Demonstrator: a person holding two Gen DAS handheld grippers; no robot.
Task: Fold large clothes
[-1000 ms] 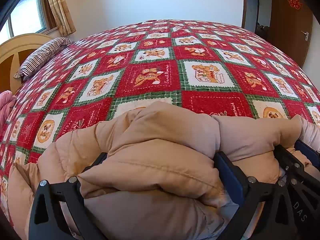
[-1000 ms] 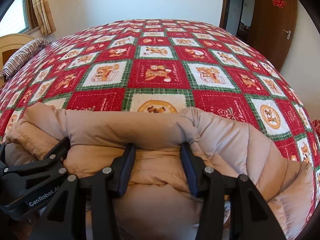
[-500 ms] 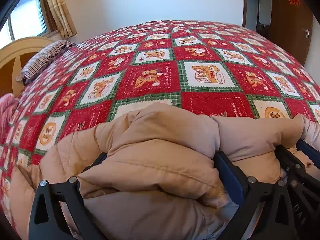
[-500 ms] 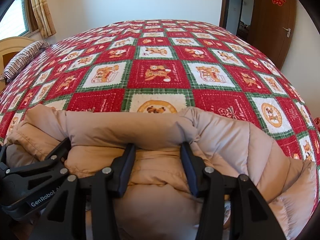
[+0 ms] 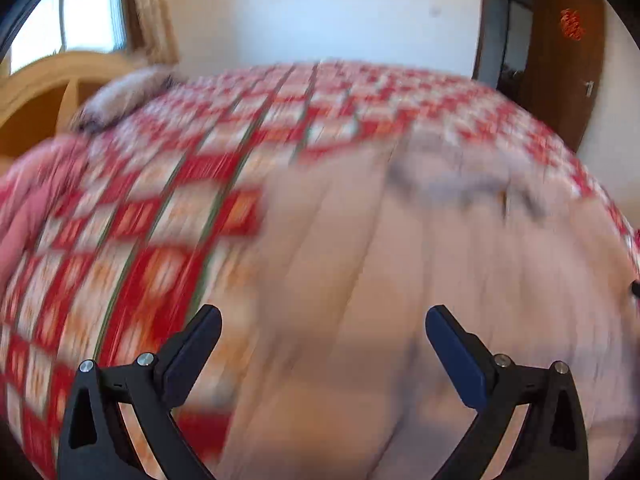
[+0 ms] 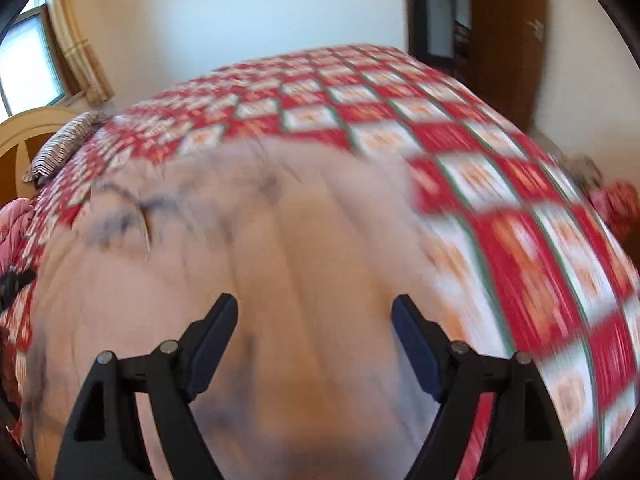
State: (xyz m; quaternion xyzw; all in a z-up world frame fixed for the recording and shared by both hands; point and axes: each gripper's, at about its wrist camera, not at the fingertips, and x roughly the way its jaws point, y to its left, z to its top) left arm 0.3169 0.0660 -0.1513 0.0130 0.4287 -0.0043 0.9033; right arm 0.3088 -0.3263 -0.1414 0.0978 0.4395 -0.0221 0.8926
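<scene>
A beige padded jacket [image 5: 420,280] lies spread on the red patchwork bedspread [image 5: 168,216]; both views are motion-blurred. In the left wrist view my left gripper [image 5: 322,344] is open and empty, raised above the jacket's near left part. In the right wrist view the jacket [image 6: 248,264] fills the centre and left, and my right gripper [image 6: 314,328] is open and empty above its near part. Dark marks near the jacket's far edge are too blurred to identify.
A striped pillow [image 6: 64,144] and a wooden headboard [image 5: 52,84] are at the far left. A pink quilt [image 5: 24,208] lies at the left edge. A brown door [image 5: 568,60] is at the far right, and a pink item [image 6: 616,204] beside the bed.
Both grippers have let go of the bunched jacket, opened wide and pulled up and back. The jacket now lies spread out flat on the bed. The cameras are moving fast.
</scene>
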